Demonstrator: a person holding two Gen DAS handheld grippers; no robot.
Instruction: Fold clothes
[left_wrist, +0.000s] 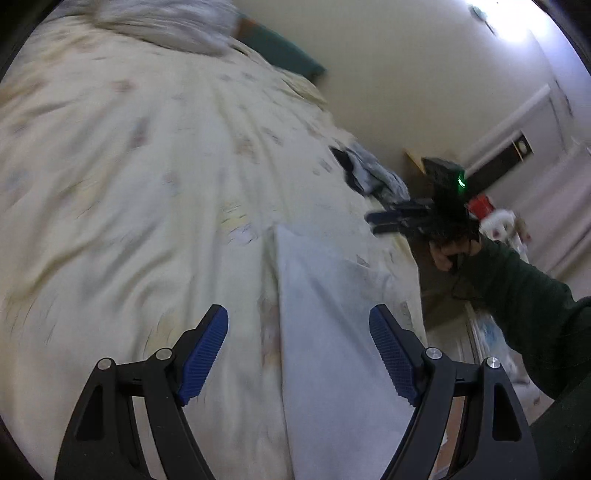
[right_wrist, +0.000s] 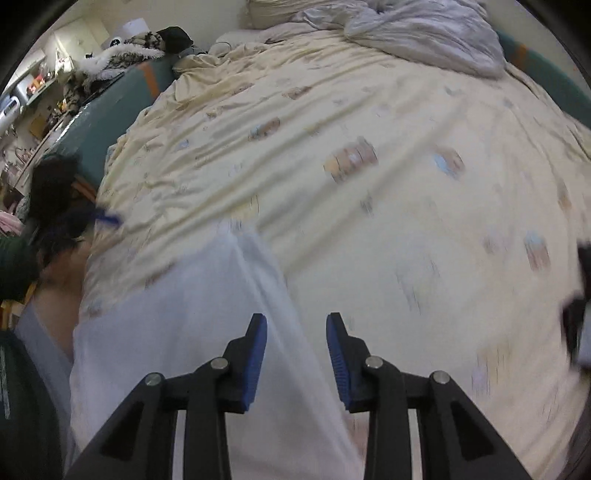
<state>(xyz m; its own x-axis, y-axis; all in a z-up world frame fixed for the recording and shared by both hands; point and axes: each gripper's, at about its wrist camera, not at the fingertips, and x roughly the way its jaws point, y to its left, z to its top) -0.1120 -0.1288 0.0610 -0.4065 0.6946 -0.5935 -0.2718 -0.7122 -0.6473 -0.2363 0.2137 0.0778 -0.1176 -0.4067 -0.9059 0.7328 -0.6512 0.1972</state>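
Note:
A pale white-blue garment (left_wrist: 325, 332) lies flat on the cream patterned bedspread (left_wrist: 129, 184), reaching towards the near edge of the bed. My left gripper (left_wrist: 298, 317) hovers over its left edge, open wide, with nothing between the blue pads (left_wrist: 205, 354). In the right wrist view the same garment (right_wrist: 177, 332) spreads below and to the left of my right gripper (right_wrist: 296, 325), which is open with a narrow gap and holds nothing. A hand in a dark green sleeve (left_wrist: 517, 295) carries the right gripper (left_wrist: 373, 222) above the bed's right edge. The left gripper's blue tip (right_wrist: 109, 218) shows at the left.
A crumpled grey blanket (right_wrist: 424, 33) lies at the head of the bed. A dark grey heap of clothes (left_wrist: 369, 173) sits at the bed's right edge. A teal bed frame (right_wrist: 122, 107) and cluttered shelves (right_wrist: 33, 96) border the left side.

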